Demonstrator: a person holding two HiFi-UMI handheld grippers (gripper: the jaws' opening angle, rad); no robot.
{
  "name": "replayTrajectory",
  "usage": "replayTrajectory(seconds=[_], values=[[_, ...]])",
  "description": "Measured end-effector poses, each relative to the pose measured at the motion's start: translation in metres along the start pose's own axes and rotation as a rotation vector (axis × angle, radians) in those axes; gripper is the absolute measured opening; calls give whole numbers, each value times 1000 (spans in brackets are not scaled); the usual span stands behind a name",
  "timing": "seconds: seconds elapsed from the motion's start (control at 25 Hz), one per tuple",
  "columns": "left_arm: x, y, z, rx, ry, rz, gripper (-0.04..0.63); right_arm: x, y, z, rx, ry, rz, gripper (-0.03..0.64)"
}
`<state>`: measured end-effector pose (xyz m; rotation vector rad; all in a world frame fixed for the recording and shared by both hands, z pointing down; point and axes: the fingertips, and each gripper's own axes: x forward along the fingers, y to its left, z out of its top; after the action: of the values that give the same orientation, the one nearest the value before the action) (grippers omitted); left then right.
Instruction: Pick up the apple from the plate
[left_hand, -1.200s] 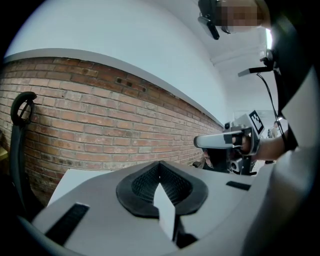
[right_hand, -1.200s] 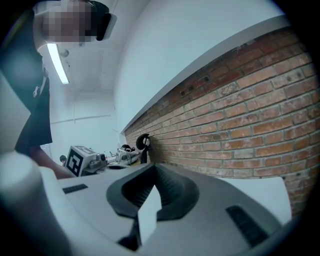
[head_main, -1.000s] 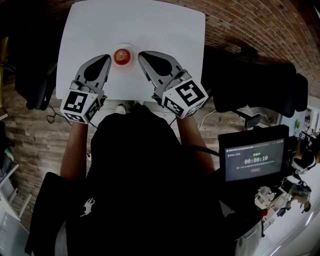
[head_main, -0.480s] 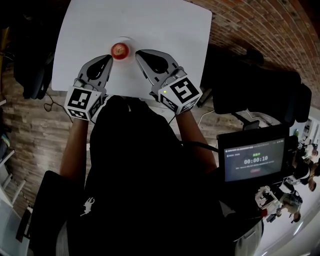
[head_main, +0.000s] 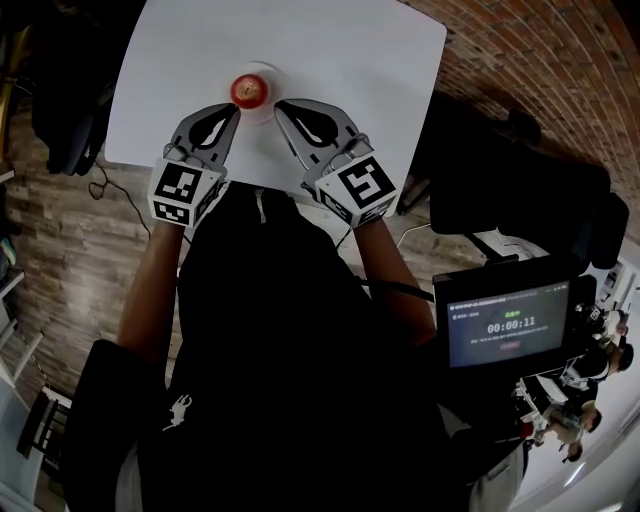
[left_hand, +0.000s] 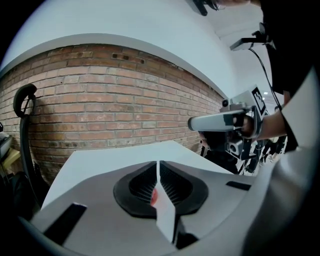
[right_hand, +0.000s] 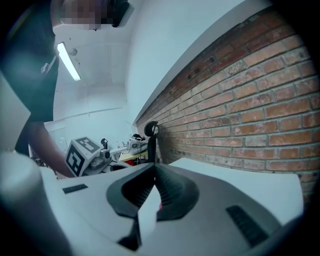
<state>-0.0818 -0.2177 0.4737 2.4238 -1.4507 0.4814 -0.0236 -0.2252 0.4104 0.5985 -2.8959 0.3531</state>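
Closure noted on the grey two-jaw left gripper (head_main: 234, 108): jaws pressed together, nothing between them, tip just beside the small round white plate (head_main: 270, 78). Small red apple (head_main: 247, 89) sits on that plate, untouched, near the person's edge of the white rectangular table (head_main: 330, 50). Grey two-jaw right gripper (head_main: 280, 104) lies just beside the plate's other side, jaws likewise together and empty. Dark monitor screen (head_main: 510, 323) stands well apart, far right.

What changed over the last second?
Both sank toward the table, and the left gripper moved in beside the apple. Nothing taken or released. Unchanged: both sets of jaws shut, right gripper on the apple's other side, apple on its plate.
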Motion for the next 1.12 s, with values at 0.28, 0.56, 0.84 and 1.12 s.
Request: replayTrajectory(seconds=[0.28,0.56,0.84,1.12], values=[[13,-4,-8,28,24,-22,8,1,2,0,-11,21,9,4],[38,10,-36,77,86,-33,121,14,-10,-20,2,71,-3,5],[62,25,-73,118,153,-52,256,24,-19,-43,30,107,-25,5],[73,27,-89,146,188,-51,347,24,-18,-45,25,119,-29,5]])
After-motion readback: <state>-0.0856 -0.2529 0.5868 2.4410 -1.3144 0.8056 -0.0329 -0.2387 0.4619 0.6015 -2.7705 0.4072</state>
